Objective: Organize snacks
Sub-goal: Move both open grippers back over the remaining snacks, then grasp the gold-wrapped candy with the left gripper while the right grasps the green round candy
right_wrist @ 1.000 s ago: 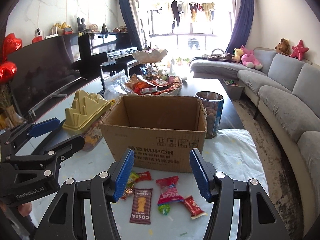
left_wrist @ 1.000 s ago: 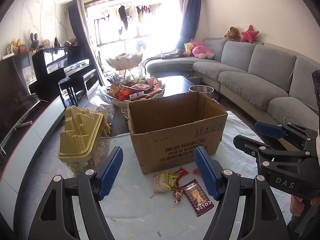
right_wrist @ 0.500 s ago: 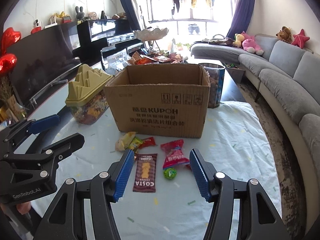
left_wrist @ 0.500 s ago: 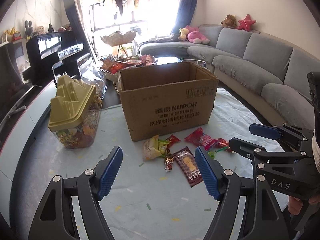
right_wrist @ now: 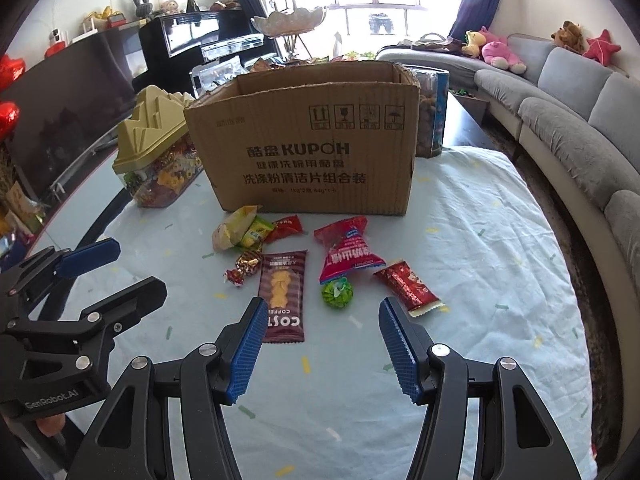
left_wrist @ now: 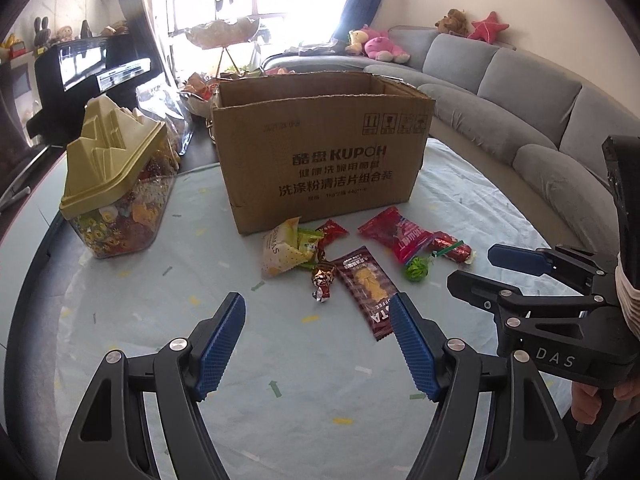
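An open cardboard box (left_wrist: 324,152) (right_wrist: 304,140) stands on the table's pale cloth. Several snacks lie in front of it: a brown Costa wafer pack (left_wrist: 366,284) (right_wrist: 284,292), a yellow-green chip bag (left_wrist: 280,250) (right_wrist: 236,232), a red bag (left_wrist: 396,236) (right_wrist: 348,254), a green wrapped candy (left_wrist: 418,268) (right_wrist: 337,293), a gold-red candy (left_wrist: 322,278) (right_wrist: 242,266), a small red packet (right_wrist: 408,286). My left gripper (left_wrist: 318,336) hovers open just short of the wafer pack. Open too, my right gripper (right_wrist: 322,338) hangs just short of the green candy. Neither holds anything.
A clear jar of sweets with a yellow-green lid (left_wrist: 116,184) (right_wrist: 160,148) stands left of the box. A clear tub of snacks (right_wrist: 430,112) sits behind the box's right corner. A grey sofa (left_wrist: 520,112) runs along the right; a piano (right_wrist: 188,44) is at the back left.
Both grippers have come down and tipped toward the table, so the snacks now lie higher and larger in view. Their jaws have kept the same width.
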`<state>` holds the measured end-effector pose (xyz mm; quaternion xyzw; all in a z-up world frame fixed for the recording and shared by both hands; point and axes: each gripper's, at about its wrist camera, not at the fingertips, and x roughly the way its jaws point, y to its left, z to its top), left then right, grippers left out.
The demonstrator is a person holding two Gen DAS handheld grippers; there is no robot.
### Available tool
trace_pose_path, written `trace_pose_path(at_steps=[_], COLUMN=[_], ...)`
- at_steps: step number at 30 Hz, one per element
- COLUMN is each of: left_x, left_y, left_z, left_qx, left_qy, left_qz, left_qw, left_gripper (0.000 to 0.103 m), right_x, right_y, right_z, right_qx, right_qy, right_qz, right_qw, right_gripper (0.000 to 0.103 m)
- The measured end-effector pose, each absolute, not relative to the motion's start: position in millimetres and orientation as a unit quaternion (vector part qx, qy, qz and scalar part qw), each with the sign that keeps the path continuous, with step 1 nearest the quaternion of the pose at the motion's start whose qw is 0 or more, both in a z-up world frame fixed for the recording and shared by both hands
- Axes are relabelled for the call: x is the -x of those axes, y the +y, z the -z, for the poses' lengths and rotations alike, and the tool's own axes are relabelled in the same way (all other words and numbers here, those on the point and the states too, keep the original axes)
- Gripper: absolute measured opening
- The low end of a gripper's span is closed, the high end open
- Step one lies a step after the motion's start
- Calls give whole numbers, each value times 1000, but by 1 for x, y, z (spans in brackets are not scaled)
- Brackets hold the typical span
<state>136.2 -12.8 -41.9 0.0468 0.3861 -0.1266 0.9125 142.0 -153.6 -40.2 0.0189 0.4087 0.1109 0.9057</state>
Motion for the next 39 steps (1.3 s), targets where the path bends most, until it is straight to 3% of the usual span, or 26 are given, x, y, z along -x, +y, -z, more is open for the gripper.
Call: trace_pose_path(at_steps=[13,21,26,39], left_x=[-165,-188,-203,-224], left_y=[-11,-20,-25,-27], left_z=[79,92,99,111], left_qx=[-38,-45,-47,-25], left_qy=[412,423,429,443], left_qz=[142,152,159,165], left_qw=[899,892,888,881], left_gripper=[71,63,54,34], right_x=[-160,-174,-184,-198], right_y=[-153,-157,-161,-158], right_z=[75,89,97,104], right_qx=[-23,-42,-52,-58], right_qy=[448,455,465,470], right_qz=[-100,-101,-100,-108], right_qw=[888,884,878,874], right_gripper=[59,58,49,39])
